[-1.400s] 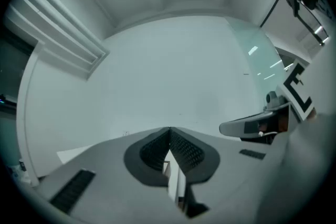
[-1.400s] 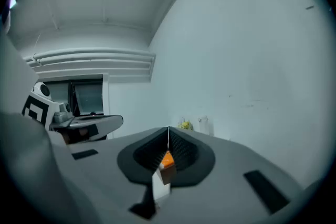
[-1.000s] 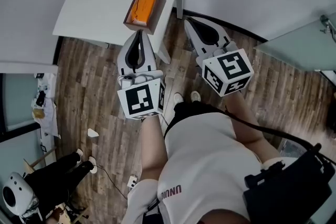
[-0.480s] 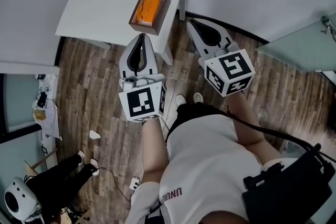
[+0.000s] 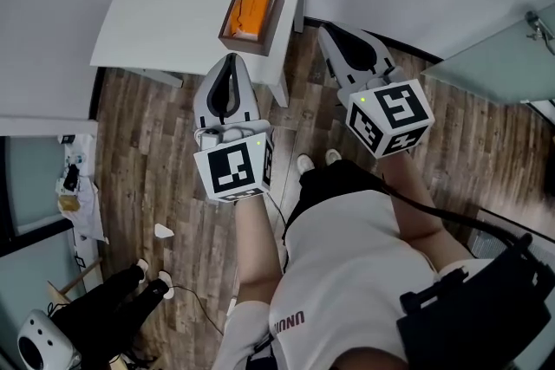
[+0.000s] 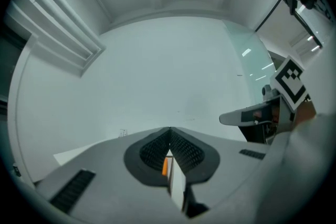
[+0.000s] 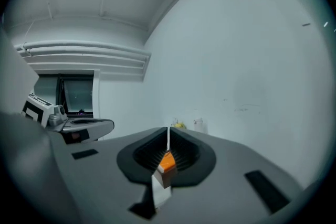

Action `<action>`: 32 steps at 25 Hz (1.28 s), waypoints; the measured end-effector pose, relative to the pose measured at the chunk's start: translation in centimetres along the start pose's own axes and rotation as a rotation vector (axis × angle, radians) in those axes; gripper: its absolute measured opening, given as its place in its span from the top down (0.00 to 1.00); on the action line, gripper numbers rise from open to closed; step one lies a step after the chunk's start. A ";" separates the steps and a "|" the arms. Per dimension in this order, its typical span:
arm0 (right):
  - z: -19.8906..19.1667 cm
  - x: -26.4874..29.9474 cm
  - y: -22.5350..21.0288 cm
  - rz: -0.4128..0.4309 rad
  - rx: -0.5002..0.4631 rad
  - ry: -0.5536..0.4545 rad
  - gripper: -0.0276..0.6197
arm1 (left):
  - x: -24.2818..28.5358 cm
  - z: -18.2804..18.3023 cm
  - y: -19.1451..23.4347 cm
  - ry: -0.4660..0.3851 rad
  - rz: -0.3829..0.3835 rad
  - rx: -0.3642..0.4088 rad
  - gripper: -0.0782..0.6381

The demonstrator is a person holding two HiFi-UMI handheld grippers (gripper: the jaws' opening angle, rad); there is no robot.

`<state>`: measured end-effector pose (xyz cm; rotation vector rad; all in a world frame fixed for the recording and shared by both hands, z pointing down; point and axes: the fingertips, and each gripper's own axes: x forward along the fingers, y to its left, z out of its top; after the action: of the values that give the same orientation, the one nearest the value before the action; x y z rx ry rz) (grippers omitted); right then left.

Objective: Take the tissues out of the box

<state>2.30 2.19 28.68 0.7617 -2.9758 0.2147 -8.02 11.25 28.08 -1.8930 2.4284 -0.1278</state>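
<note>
The left tool (image 5: 231,58) and the right tool (image 5: 327,30) are both closed and empty, near the box (image 5: 274,17) of orange tissues (image 5: 250,6) on the white surface (image 5: 165,9).

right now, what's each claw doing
left claw: closed, holding nothing
right claw: closed, holding nothing

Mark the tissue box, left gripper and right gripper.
tissue box (image 5: 273,20), head view, right side wall.
left gripper (image 5: 231,61), head view, tips of the shut jaws.
right gripper (image 5: 325,30), head view, tips of the shut jaws.
</note>
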 end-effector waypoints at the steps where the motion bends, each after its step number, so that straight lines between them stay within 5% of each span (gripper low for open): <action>1: -0.2 -0.1 0.3 -0.004 0.003 0.003 0.92 | -0.1 -0.1 0.0 0.000 -0.008 -0.006 0.87; 9: -1.1 0.5 1.2 -0.009 0.010 0.023 0.92 | -0.5 -1.3 0.6 0.015 -0.025 -0.035 0.87; 14: 0.5 1.5 0.9 0.000 0.037 -0.063 0.92 | 0.1 -1.2 1.6 0.006 -0.018 -0.032 0.87; 32: -0.1 10.8 -3.3 0.024 0.012 0.014 0.92 | 8.3 -1.8 5.0 0.045 0.027 -0.033 0.87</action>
<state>-5.51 -5.79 30.19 0.7227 -2.9749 0.2379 -15.04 4.43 29.43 -1.8901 2.4989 -0.1313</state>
